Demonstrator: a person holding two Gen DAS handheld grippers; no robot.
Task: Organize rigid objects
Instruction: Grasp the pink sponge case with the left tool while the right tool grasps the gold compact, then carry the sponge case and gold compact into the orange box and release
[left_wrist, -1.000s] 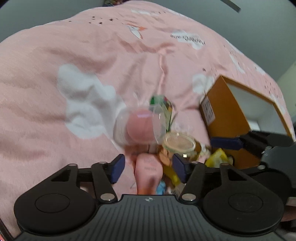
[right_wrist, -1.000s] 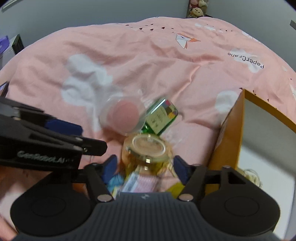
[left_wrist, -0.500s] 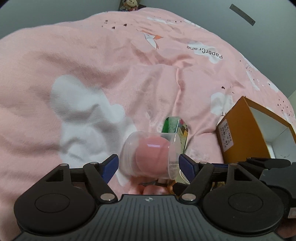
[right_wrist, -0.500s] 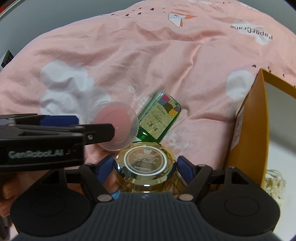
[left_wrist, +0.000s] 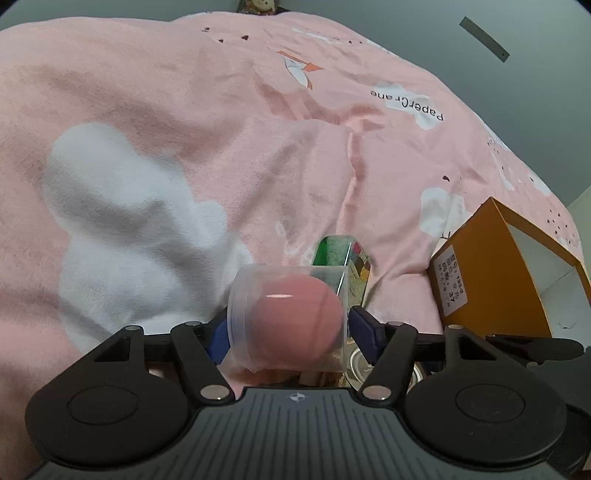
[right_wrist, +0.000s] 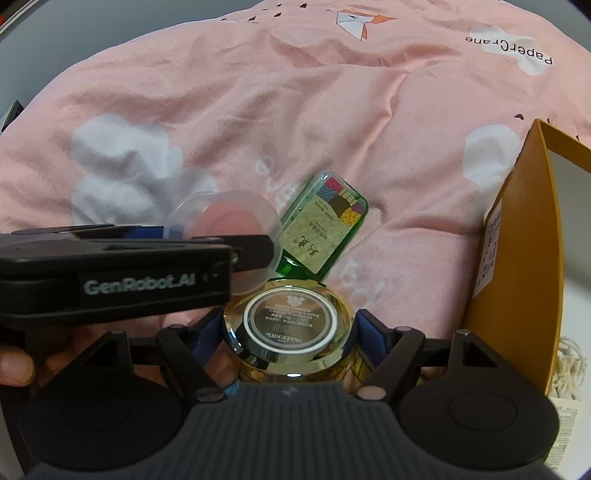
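Rigid objects sit in a small cluster on a bed covered with a pink quilt (left_wrist: 177, 96) printed with white clouds.

Left hand-held gripper (left_wrist: 290, 326): jaws closing, with a clear plastic case (left_wrist: 288, 317) holding a pink sponge (left_wrist: 295, 314) between the blue pads. Pads look to be right against the case walls on both sides, so I read it as gripped. Case is on its side, its round face toward the left wrist camera. In the right wrist view the same case (right_wrist: 225, 214) shows just above the left hand-held gripper (right_wrist: 221, 240) body marked "GenRobot.AI".

Right hand-held gripper (right_wrist: 288, 328): fingers bracket a gold round compact (right_wrist: 288, 328) with a grey label disc reading "MAOGEPING". Pads sit at its flanks, apparently in contact; I read it as gripping the compact. A person's fingers (right_wrist: 14, 365) are visible low on the left edge.

Green flat bottle (right_wrist: 321, 229) with a patchwork label lies tilted on the quilt, just behind the compact and beside the clear case. Left wrist view shows it (left_wrist: 340, 251) partly hidden behind the case.

Orange box (right_wrist: 517, 258) with a white interior stands open at the right, near the cluster but apart from it. It (left_wrist: 487, 273) carries a white label on its side. Some pale, string-like stuff is inside at the bottom; can't tell what.
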